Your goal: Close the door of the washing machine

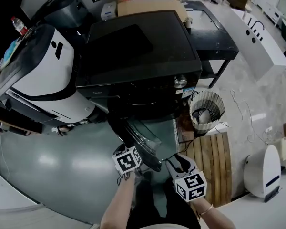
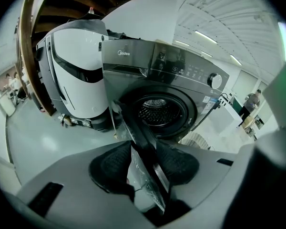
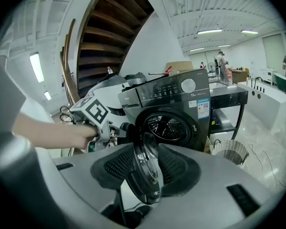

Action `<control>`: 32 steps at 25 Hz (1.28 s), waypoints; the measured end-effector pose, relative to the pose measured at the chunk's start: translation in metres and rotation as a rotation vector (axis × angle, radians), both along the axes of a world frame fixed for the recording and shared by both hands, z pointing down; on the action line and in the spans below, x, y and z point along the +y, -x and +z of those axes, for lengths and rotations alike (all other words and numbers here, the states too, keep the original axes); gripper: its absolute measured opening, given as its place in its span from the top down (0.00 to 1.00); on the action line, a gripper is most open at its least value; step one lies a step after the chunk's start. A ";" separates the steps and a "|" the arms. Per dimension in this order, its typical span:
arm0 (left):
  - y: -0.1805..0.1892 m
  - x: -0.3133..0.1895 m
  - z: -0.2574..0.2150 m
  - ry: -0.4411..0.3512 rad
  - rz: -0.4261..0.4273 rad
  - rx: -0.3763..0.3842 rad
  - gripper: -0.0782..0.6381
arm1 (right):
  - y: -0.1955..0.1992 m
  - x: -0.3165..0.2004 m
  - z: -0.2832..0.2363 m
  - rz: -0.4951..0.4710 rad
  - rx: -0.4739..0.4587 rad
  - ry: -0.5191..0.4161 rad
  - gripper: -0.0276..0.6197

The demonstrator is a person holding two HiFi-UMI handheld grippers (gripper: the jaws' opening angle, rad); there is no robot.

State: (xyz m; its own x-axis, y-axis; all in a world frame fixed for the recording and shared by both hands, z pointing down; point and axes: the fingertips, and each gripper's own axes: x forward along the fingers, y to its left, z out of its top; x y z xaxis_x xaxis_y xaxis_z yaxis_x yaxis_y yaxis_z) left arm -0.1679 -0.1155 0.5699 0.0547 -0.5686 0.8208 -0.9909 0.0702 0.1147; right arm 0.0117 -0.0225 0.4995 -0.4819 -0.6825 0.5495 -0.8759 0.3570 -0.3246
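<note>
Right now the dark grey Midea washing machine [image 1: 143, 56] stands w/ its round door [image 1: 142, 133] swung wide out toward the person, leaving the drum opening [image 2: 158, 112] exposed. Both tools are on the door's outer edge. The left gripper [image 2: 143, 162] straddles the rim, its 2 fingers [image 2: 114, 163] closed against either face. The right gripper [image 3: 145, 168] sits just beside it, fingers clamped on the rim w/ the glass bowl between them. The right gripper view also catches the left one's marker cube [image 3: 89, 111] and the hand [image 3: 62, 135] holding it. A white-and-black unit [image 1: 43, 66] stands at the washer's side, head view left. A white woven basket [image 1: 214, 101] sits on the floor opposite, near a slatted wood panel [image 1: 212, 161].
</note>
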 end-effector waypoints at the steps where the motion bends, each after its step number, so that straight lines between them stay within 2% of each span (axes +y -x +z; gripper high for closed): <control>1: -0.005 -0.003 0.000 -0.004 -0.011 0.003 0.64 | -0.001 0.002 0.007 -0.019 0.006 0.006 0.71; 8: -0.039 -0.028 0.003 -0.052 -0.084 0.030 0.62 | -0.001 0.002 0.060 -0.182 0.095 0.025 0.70; 16: -0.054 -0.049 0.008 -0.057 -0.152 0.049 0.62 | 0.009 -0.031 0.134 -0.302 0.230 0.079 0.68; 21: -0.058 -0.055 0.010 -0.054 -0.170 0.069 0.62 | 0.010 -0.045 0.160 -0.343 0.299 0.102 0.71; 24: -0.058 -0.056 0.010 -0.046 -0.175 0.073 0.62 | 0.014 -0.047 0.167 -0.373 0.329 0.101 0.77; 27: -0.059 -0.058 0.011 -0.040 -0.175 0.076 0.62 | 0.017 -0.051 0.170 -0.393 0.339 0.097 0.81; 32: -0.063 -0.059 0.010 -0.025 -0.154 0.082 0.61 | 0.013 -0.056 0.171 -0.395 0.338 0.104 0.82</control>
State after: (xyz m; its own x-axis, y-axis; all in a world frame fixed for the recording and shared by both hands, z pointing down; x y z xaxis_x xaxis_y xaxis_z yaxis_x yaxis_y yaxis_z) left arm -0.1053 -0.1741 0.5796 0.0318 -0.5959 0.8024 -0.9558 0.2166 0.1988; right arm -0.0017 -0.0782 0.6702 -0.4759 -0.4179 0.7739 -0.7429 0.6620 -0.0993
